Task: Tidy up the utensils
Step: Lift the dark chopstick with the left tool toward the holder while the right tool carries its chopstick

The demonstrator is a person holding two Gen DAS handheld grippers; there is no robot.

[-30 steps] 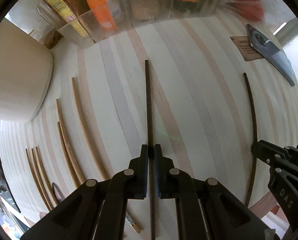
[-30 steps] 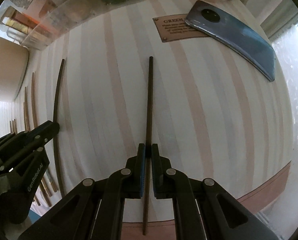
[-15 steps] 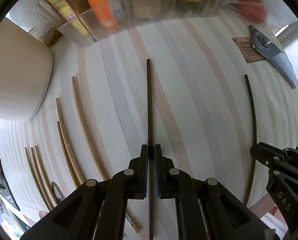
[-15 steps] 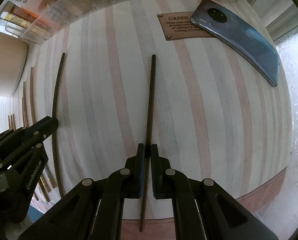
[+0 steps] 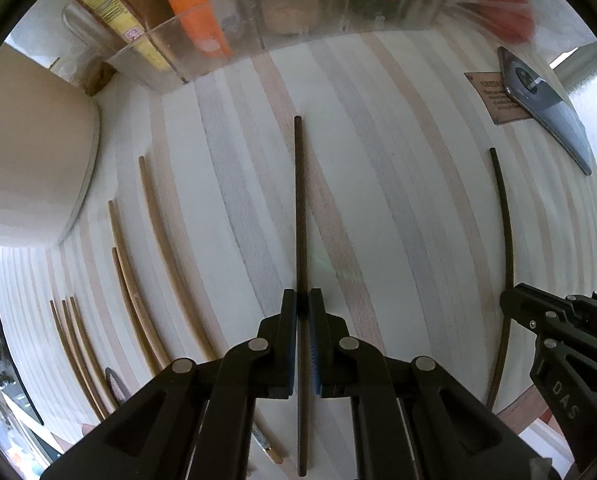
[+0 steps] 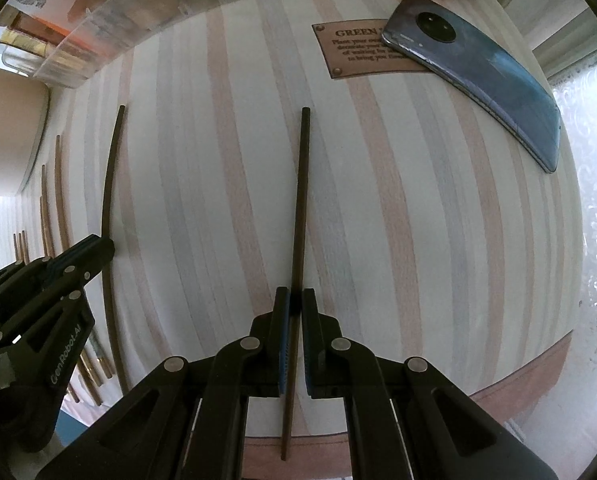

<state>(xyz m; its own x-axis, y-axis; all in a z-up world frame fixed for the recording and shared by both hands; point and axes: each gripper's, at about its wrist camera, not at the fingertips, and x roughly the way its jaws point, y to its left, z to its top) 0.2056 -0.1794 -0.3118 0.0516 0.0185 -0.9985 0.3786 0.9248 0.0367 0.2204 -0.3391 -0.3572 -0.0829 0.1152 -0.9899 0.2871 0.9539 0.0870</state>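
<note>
The right gripper (image 6: 295,300) had drifted toward three o'clock, clamped on its dark chopstick (image 6: 300,200); the left gripper (image 5: 302,304) pinched another dark chopstick (image 5: 299,208), both pointing twelve o'clock over the striped table (image 5: 398,200).

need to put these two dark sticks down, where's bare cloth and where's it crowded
Bare: the striped cloth between the left claw with its dark stick and the right claw with its dark stick, and on to the phone. Crowded: the light sticks by the pot, and the clear bin along the far edge.
</note>
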